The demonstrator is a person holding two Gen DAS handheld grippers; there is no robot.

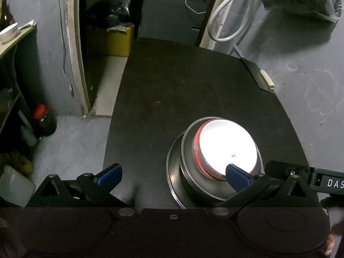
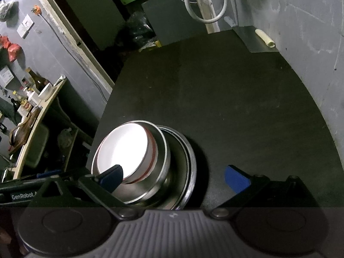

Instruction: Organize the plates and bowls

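Currently: white bowl (image 1: 228, 145) nested in steel bowl (image 2: 159, 172) on plates (image 2: 189, 167), bench (image 1: 182, 90) near edge. Left gripper (image 1: 174, 175) and right gripper (image 2: 174, 175) fingers open, empty. Advice: withdraw straight, without nudging the stack.

A white bowl (image 1: 228, 146) with a red band sits in silver steel dishes (image 1: 189, 185) on a black table (image 1: 182, 86).

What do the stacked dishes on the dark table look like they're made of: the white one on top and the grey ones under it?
The white round dish with a red band looks like glazed ceramic or melamine: a smooth face glaring bright under the light; which one, I cannot tell. The grey bowl beneath it and the wide grey plate at the bottom look like polished stainless steel: thin rims and mirror-like streaks.
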